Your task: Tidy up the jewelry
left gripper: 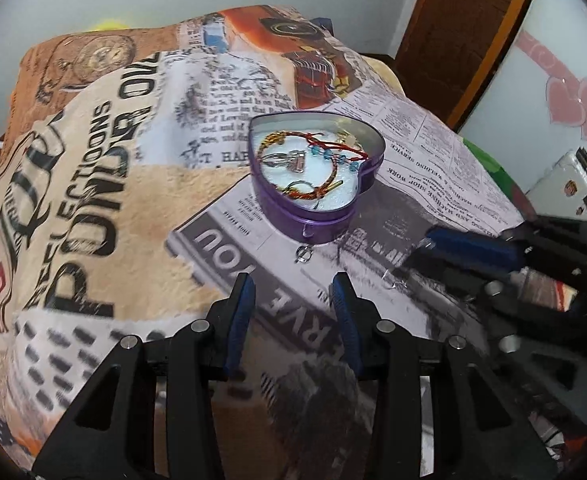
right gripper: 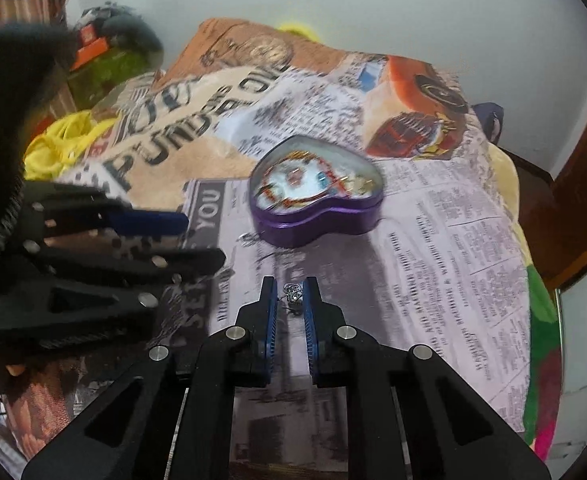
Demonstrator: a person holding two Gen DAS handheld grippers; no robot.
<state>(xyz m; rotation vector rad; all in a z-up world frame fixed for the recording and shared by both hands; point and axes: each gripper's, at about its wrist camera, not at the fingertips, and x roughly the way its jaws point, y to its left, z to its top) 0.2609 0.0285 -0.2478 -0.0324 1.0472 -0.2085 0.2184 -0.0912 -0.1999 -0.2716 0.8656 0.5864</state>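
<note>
A purple heart-shaped tin (left gripper: 321,224) (right gripper: 317,224) stands open on the printed blanket, with several bracelets and beaded pieces (left gripper: 313,160) inside. A small silver piece (left gripper: 304,255) (right gripper: 249,238) lies on the blanket just in front of the tin. My left gripper (left gripper: 293,292) (right gripper: 203,240) hangs open and empty a short way in front of that piece. Right of the tin, my right gripper (right gripper: 291,296) (left gripper: 417,252) sits low over the blanket, shut on a second small silver trinket (right gripper: 293,294) at its fingertips.
The blanket (left gripper: 93,200) with newspaper and lettering print covers a raised, soft surface that drops away at its edges. A wooden door frame (left gripper: 461,40) stands at the back right, a white box (left gripper: 569,188) to the right. Yellow and green cloth (right gripper: 65,136) lies at the left.
</note>
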